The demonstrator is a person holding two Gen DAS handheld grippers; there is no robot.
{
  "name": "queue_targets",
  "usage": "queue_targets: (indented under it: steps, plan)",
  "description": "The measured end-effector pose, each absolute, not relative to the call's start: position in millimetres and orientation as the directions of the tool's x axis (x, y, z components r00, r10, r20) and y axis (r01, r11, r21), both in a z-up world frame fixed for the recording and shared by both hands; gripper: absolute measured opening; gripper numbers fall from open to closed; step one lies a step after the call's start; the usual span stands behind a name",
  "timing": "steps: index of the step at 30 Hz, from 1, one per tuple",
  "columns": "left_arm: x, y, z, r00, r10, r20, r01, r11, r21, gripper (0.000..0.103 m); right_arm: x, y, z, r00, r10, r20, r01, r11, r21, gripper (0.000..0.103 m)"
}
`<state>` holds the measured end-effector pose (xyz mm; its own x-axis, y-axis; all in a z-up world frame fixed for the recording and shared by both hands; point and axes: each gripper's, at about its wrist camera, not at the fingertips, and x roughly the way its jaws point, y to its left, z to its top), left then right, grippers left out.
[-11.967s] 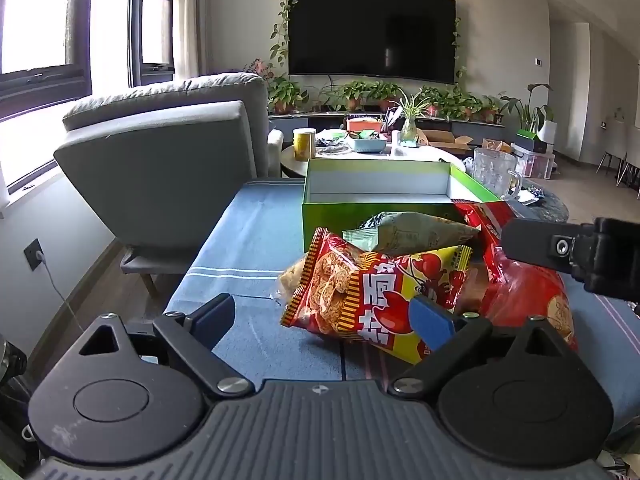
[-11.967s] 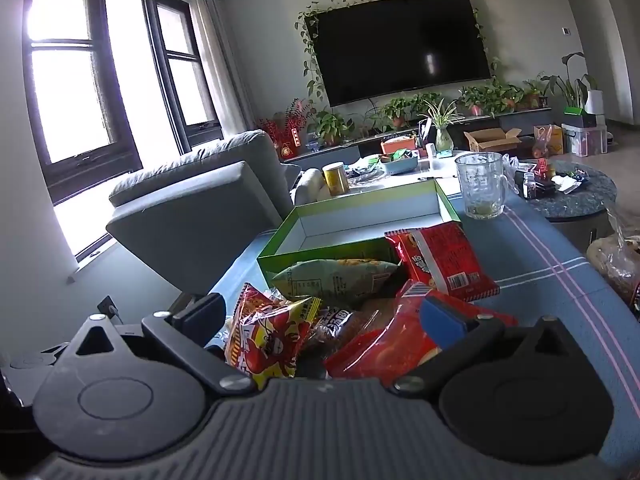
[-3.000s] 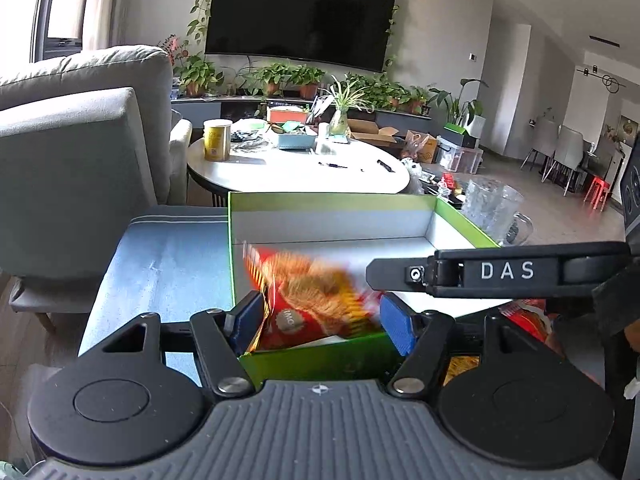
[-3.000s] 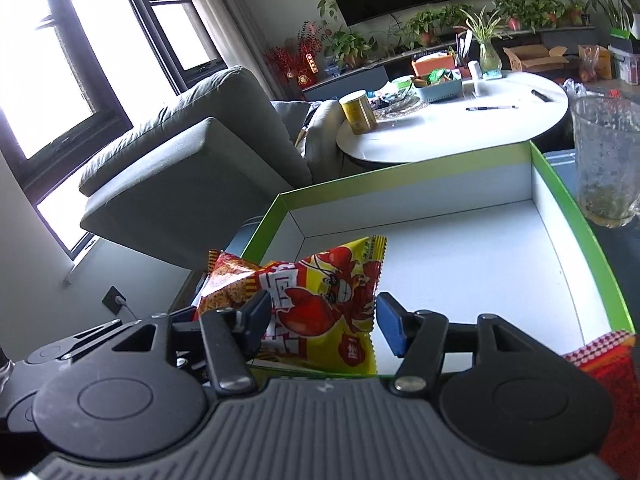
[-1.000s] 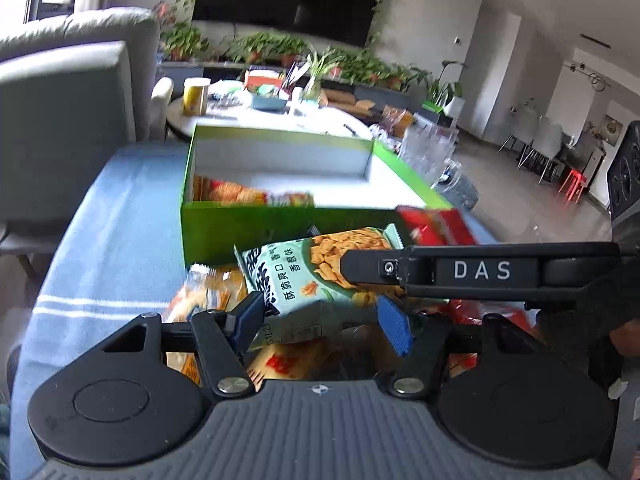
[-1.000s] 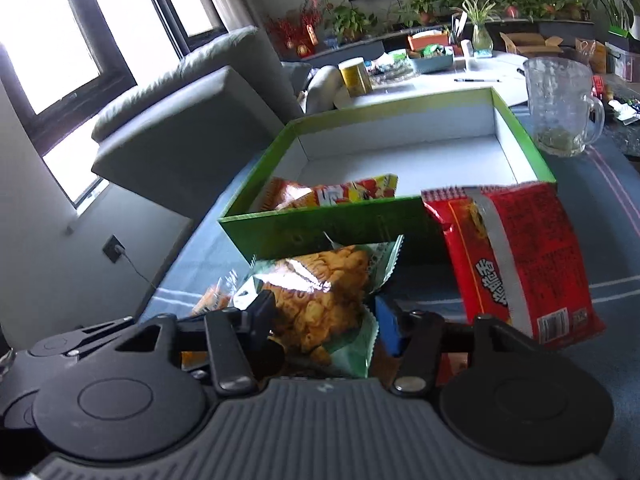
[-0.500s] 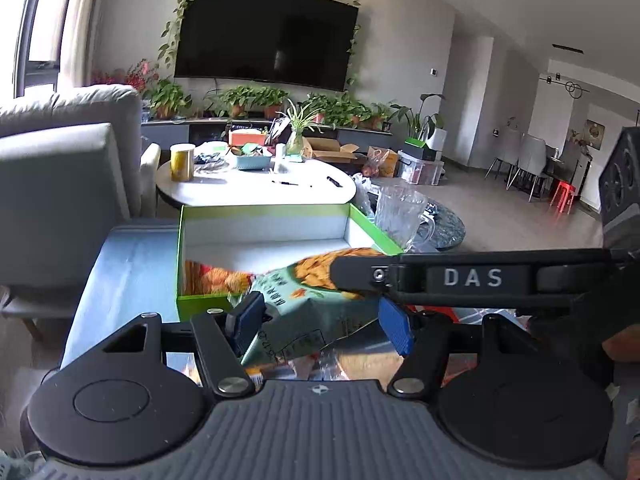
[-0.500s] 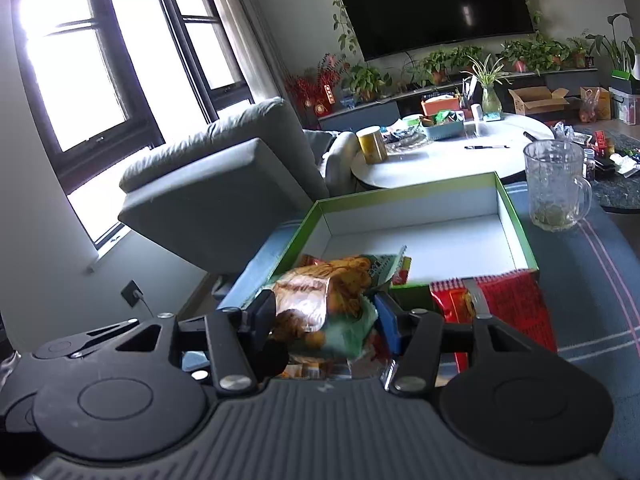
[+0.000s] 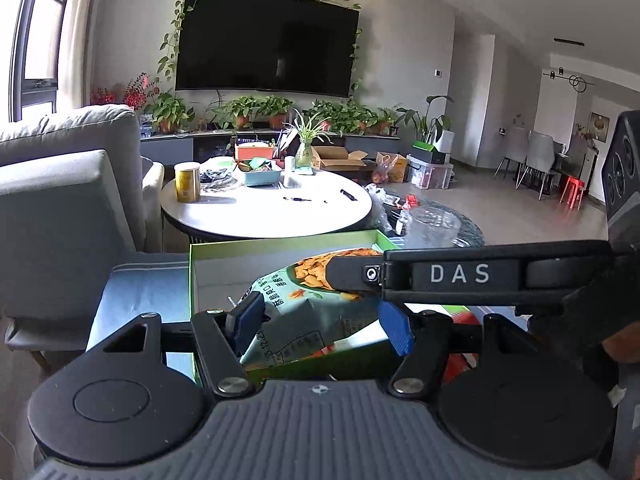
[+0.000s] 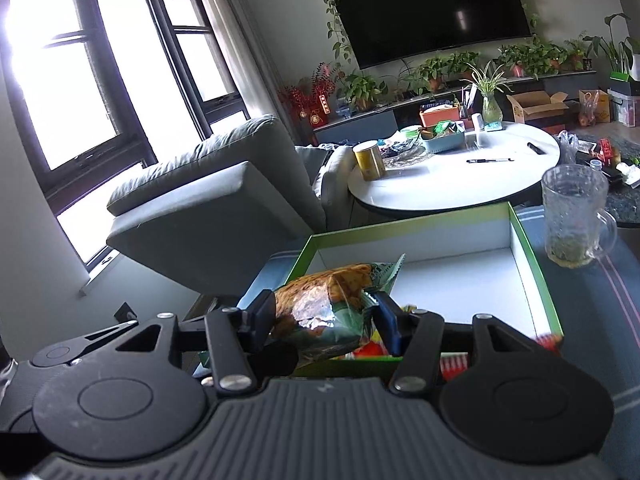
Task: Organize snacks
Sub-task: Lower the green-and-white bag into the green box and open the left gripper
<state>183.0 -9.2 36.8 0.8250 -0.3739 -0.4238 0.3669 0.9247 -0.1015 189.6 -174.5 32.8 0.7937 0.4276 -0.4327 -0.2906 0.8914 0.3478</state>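
Two grippers, left gripper (image 9: 320, 318) and right gripper (image 10: 326, 316), pinching one green snack bag (image 9: 308, 312), one green box (image 10: 534, 276).

Ahead of me a dark TV (image 9: 267, 40) hangs on the grey wall, ivy (image 9: 172, 40) trailing round it, potted plants (image 9: 256, 110) lined beneath. A round white table (image 9: 264, 208) stands before them, a grey armchair (image 10: 216, 204) to my left. Bright windows (image 10: 60, 92) glare. Dining chairs (image 9: 536, 156) sit far right.
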Motion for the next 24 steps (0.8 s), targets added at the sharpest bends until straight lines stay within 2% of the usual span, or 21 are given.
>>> queue_targets:
  steps: [16, 24]
  plan:
    - [287.2, 4.0, 7.4, 0.787, -0.369, -0.494, 0.363, 0.925, -0.114, 0.06, 276.4, -162.2, -0.1, 0.761, 0.41, -0.502, -0.215, 0.89, 0.402, 0.073]
    - [303.5, 11.4, -8.0, 0.793, -0.303, -0.528, 0.319, 0.946, -0.064, 0.06, 297.0, -152.5, -13.0, 0.738, 0.408, -0.537, -0.212, 0.896, 0.389, 0.073]
